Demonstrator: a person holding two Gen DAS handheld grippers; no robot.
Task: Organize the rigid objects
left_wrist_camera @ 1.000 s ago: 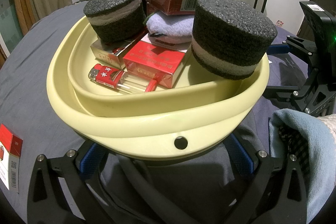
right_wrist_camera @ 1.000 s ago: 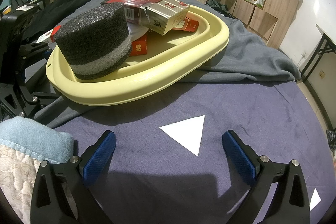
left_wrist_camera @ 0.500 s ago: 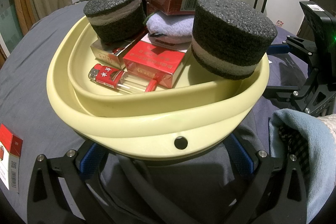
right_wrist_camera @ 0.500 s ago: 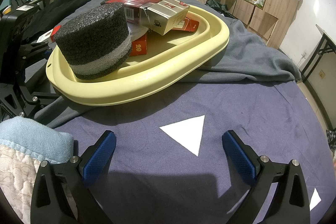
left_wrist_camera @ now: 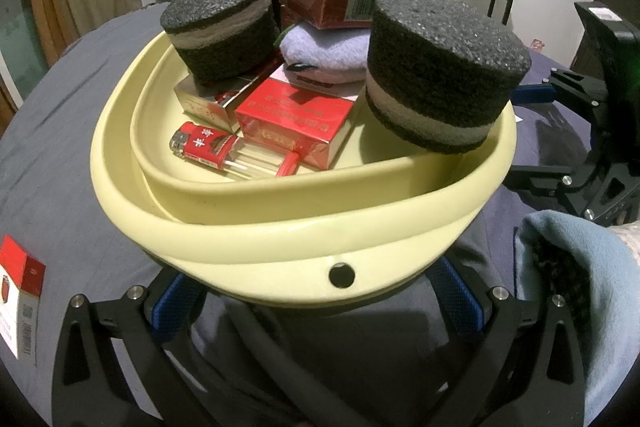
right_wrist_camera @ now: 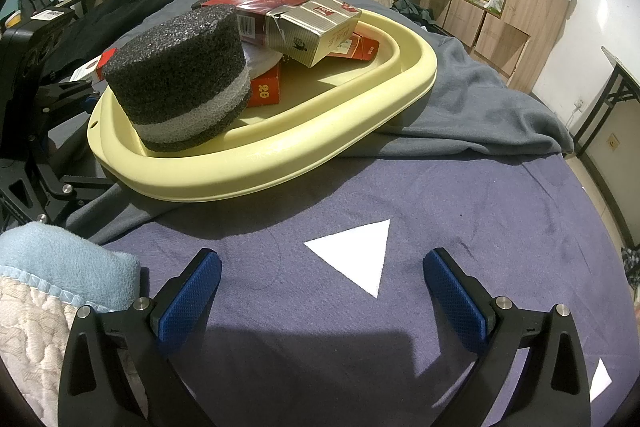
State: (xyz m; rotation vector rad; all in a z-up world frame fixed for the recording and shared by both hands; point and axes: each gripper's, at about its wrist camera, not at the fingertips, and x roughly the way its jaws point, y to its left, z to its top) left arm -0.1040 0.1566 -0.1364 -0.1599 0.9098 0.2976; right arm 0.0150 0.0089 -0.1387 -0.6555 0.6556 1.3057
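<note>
At the far left of the left wrist view a red-and-white box [left_wrist_camera: 20, 301] lies alone on the grey cloth [left_wrist_camera: 52, 131], well apart from the yellow basin [left_wrist_camera: 280, 239], so by my reading it is the one rigid thing still to be gathered. The left gripper [left_wrist_camera: 312, 291] sits just under the basin's near rim, its blue pads showing at either side below the rim; its jaws stand spread and I cannot tell whether they touch the basin. Inside, from left to right, lie a red lighter [left_wrist_camera: 208, 147] with its long axis running across the view and its metal head to the left, a gold box [left_wrist_camera: 212, 103] carrying one black foam cylinder [left_wrist_camera: 220, 23] upright, a red box [left_wrist_camera: 296, 123] with its long axis slanting from near right to far left, a lilac cloth bundle [left_wrist_camera: 324, 51] under a dark red box [left_wrist_camera: 328, 1], and a second foam cylinder [left_wrist_camera: 436, 67] tilted against the right wall. Most of the sorting looks done. In the right wrist view the basin stands on the bed, its long axis running from near left to far right, and the right gripper [right_wrist_camera: 320, 291] hangs spread and empty over the purple sheet [right_wrist_camera: 460, 195], near a white triangle [right_wrist_camera: 356, 255].
</note>
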